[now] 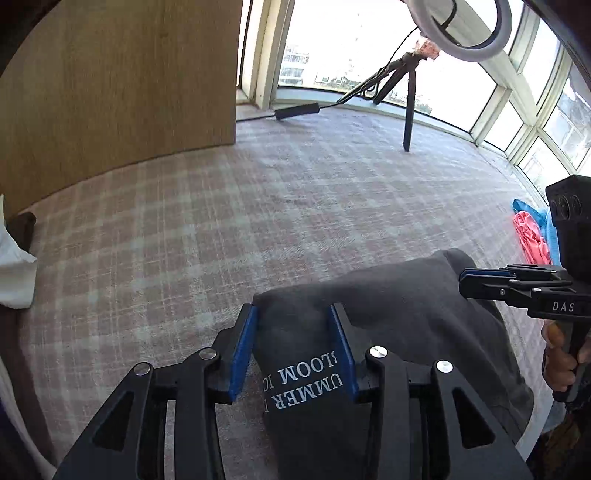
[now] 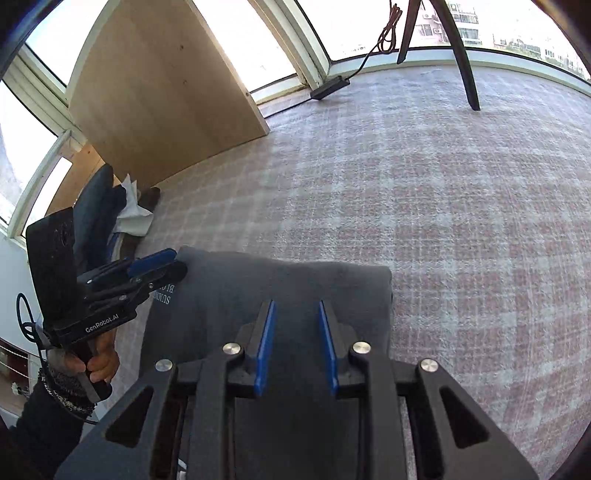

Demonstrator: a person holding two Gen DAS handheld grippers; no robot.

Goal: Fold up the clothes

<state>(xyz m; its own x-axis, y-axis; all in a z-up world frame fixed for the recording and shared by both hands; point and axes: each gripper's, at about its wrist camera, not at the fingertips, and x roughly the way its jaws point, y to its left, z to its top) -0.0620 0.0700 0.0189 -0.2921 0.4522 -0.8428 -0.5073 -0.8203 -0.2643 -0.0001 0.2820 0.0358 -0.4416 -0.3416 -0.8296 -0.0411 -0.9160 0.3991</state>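
A dark grey garment with white lettering lies folded on the checked bed cover. My left gripper hangs over its left end. The blue pads stand well apart, the lettered cloth lies between them, and neither pad presses it. In the right wrist view my right gripper sits above the same garment; its pads are a narrow gap apart, with flat cloth showing through. Each gripper appears in the other's view: the right gripper at the garment's right edge, the left gripper at its left corner.
A wooden panel stands at the back left. A tripod leg, a ring light and a cable box are by the windows. Pink and blue clothes lie right, a white cloth left, dark clothes by the panel.
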